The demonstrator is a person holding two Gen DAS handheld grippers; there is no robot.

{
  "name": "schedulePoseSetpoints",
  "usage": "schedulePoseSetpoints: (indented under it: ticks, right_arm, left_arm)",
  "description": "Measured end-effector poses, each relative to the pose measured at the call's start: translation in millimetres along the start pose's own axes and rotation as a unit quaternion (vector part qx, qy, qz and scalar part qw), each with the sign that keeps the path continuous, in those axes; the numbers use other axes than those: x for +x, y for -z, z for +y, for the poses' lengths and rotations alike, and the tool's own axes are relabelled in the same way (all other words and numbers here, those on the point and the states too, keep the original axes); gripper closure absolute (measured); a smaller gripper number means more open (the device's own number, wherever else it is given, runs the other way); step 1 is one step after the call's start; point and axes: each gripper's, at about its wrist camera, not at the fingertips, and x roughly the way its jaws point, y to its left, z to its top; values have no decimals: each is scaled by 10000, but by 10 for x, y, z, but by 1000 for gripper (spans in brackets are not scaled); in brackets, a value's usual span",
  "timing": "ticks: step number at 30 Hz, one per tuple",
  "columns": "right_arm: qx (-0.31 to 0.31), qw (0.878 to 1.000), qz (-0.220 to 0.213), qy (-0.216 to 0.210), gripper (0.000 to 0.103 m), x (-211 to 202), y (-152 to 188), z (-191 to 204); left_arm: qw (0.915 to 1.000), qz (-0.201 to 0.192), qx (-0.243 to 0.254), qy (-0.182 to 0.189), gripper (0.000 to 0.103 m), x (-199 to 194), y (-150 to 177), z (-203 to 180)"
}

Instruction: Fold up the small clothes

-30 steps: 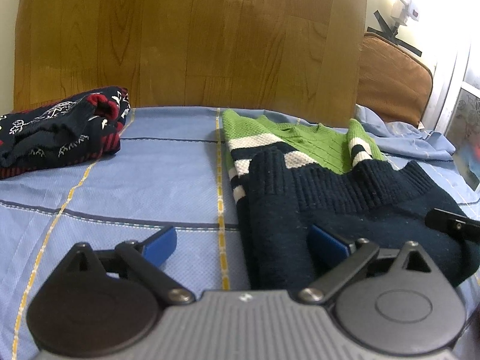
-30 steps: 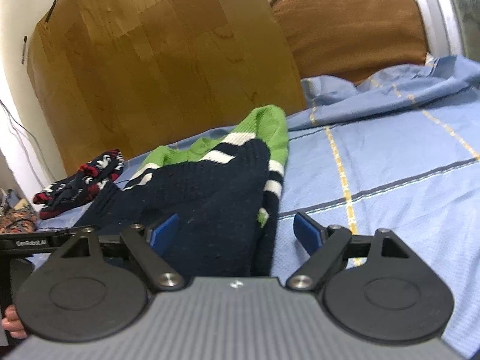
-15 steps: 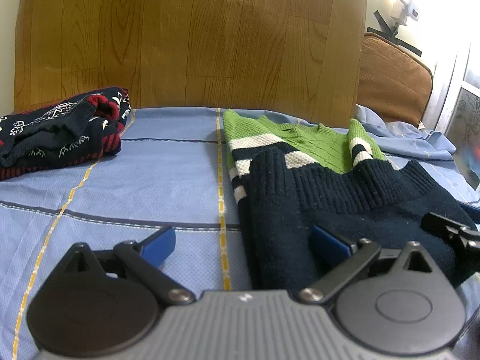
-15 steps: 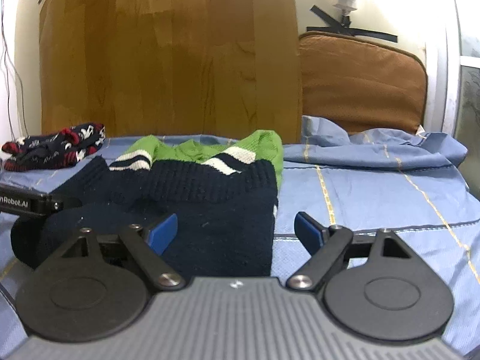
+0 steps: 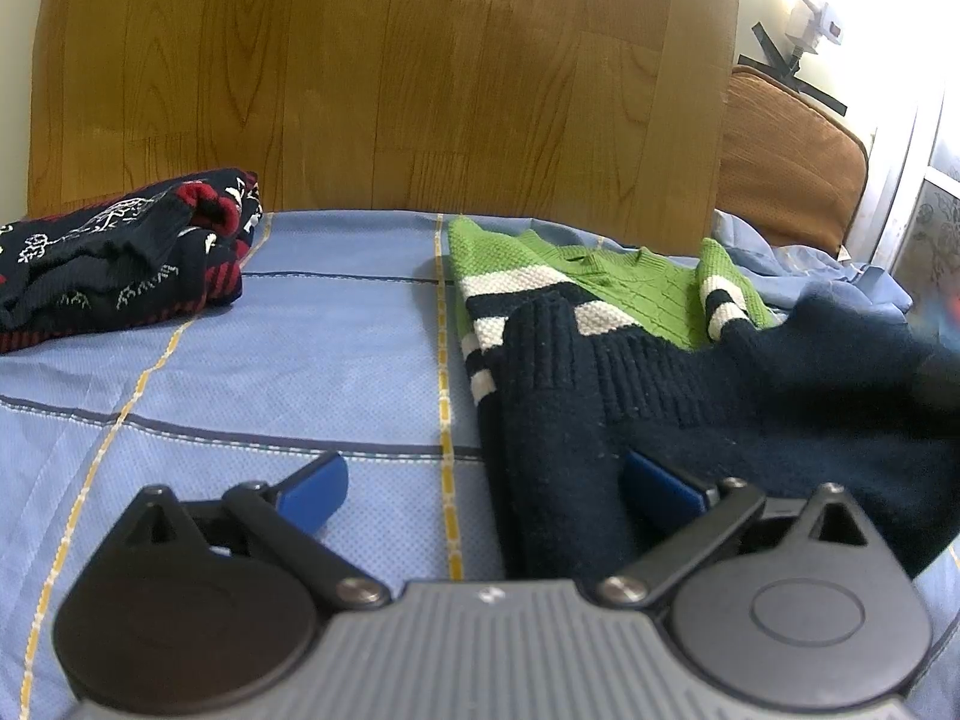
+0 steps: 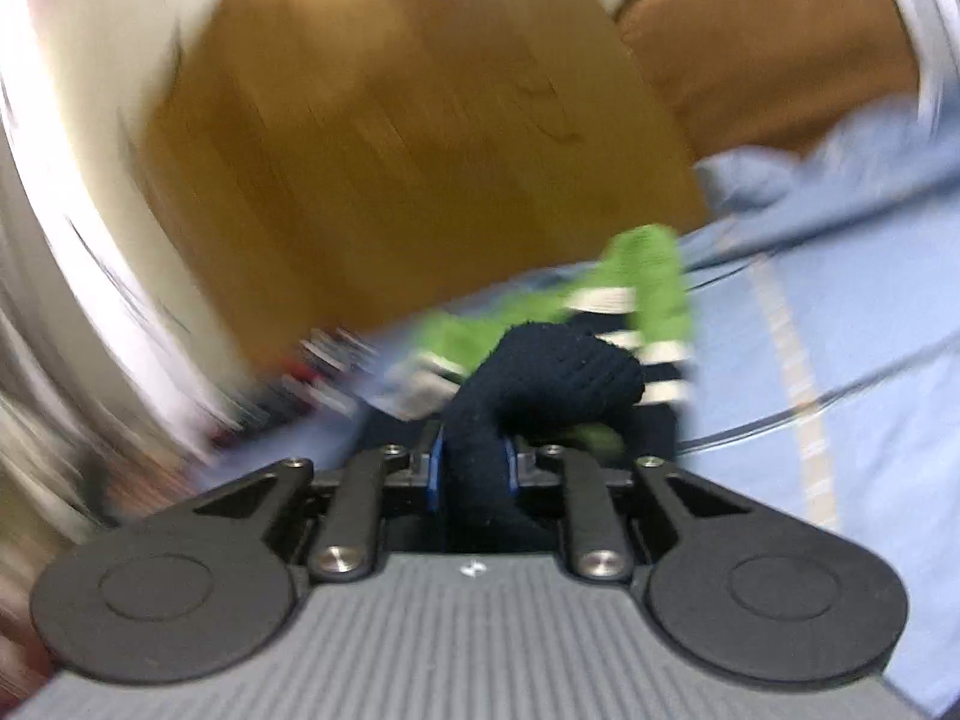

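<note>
A navy, green and white striped sweater (image 5: 600, 372) lies on the blue bedsheet (image 5: 300, 360), its navy lower part folded up over the green chest. My left gripper (image 5: 486, 480) is open, low over the sheet, with the sweater's near left edge between its blue pads. My right gripper (image 6: 471, 471) is shut on a bunched navy fold of the sweater (image 6: 540, 372) and holds it lifted; this view is motion-blurred. The lifted navy cloth shows at the right of the left wrist view.
A folded navy and red patterned sweater (image 5: 120, 264) lies at the far left of the bed. A wooden headboard (image 5: 390, 72) stands behind. A brown cushion (image 5: 792, 168) and rumpled sheet (image 5: 828, 276) are at the far right.
My right gripper has shut on the sweater's navy edge and is swinging up and left with it. My left gripper has stayed open and barely moved.
</note>
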Motion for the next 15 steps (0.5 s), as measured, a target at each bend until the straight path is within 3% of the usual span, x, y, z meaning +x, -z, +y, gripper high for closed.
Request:
schedulePoseSetpoints:
  ticks: [1, 2, 3, 6, 10, 15]
  right_arm:
    - [359, 9986, -62, -387, 82, -39, -18, -81]
    - [503, 9975, -109, -478, 82, -49, -21, -120]
    - [522, 9980, -87, -334, 82, -26, -15, -150]
    - [382, 9949, 492, 797, 81, 209, 57, -280]
    - [372, 9958, 405, 735, 81, 203, 122, -299]
    - [456, 9962, 229, 704, 69, 100, 95, -298]
  left_arm:
    - [10000, -1, -1, 0, 0, 1, 0, 0]
    - [10000, 0, -3, 2, 0, 3, -1, 1]
    - [10000, 3, 3, -2, 0, 3, 0, 1]
    - [10000, 0, 15, 6, 0, 6, -2, -2]
    - [10000, -3, 20, -3, 0, 9, 1, -3]
    - [10000, -1, 17, 1, 0, 11, -2, -1]
